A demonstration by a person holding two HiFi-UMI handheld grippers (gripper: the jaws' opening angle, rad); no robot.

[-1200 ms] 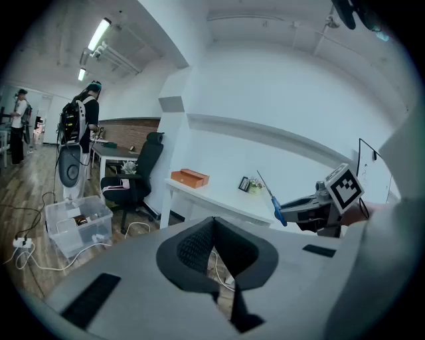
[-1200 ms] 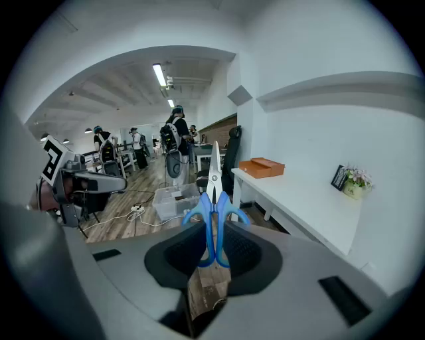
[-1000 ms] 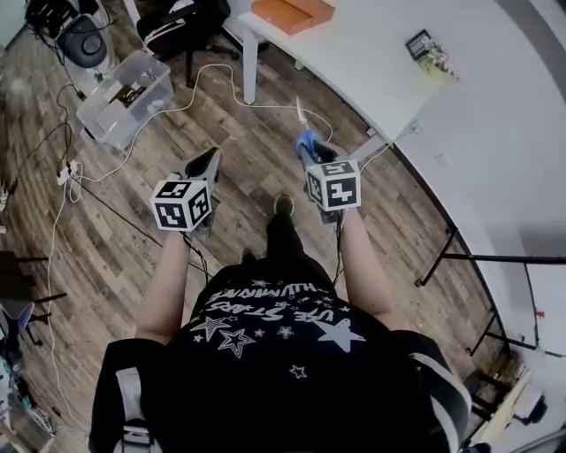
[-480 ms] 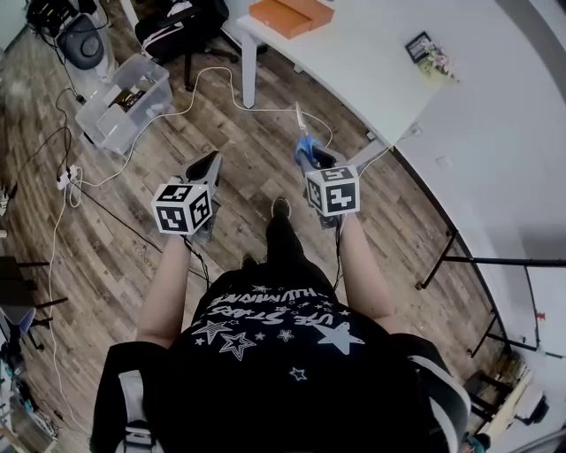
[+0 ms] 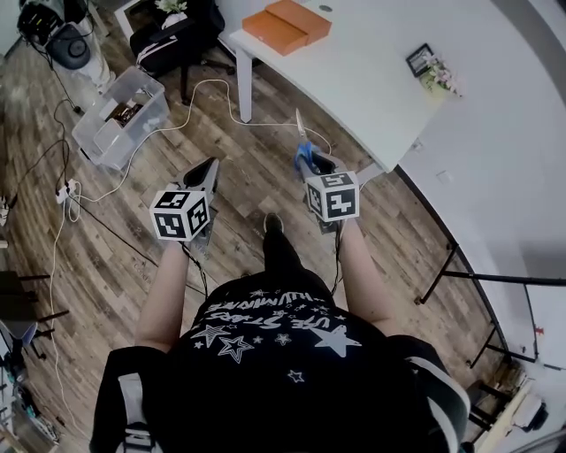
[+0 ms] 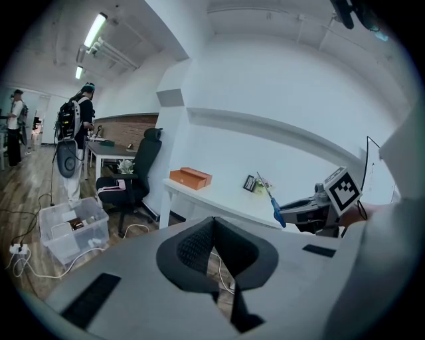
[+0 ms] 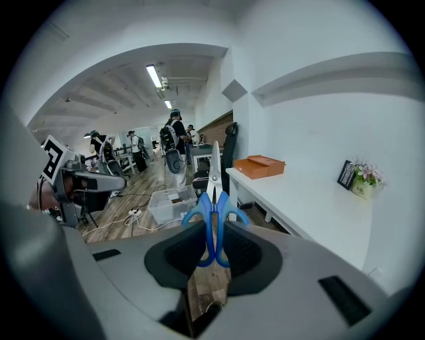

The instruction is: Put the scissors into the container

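Blue-handled scissors (image 7: 213,216) stand blades-up between the pads of my right gripper (image 7: 214,251), which is shut on the handles. In the head view the scissors (image 5: 303,146) stick forward from the right gripper (image 5: 309,162), over wooden floor near the white table's corner. My left gripper (image 5: 205,174) is held level beside it, and its jaws meet with nothing between them (image 6: 213,227). The left gripper view also catches the scissors (image 6: 272,202) off to the right. A clear plastic container (image 5: 120,108) sits on the floor ahead to the left, holding small items (image 6: 69,228) (image 7: 172,202).
A white table (image 5: 371,75) ahead right carries an orange box (image 5: 287,19), a small picture frame (image 5: 418,46) and flowers. A black office chair (image 5: 171,37) stands behind the container. White cables (image 5: 208,88) trail across the wooden floor. People (image 7: 174,149) stand further back in the room.
The table, container and floor have slid down and nearer in the head view as the person steps forward. Both grippers keep their pose, and the scissors stay gripped.
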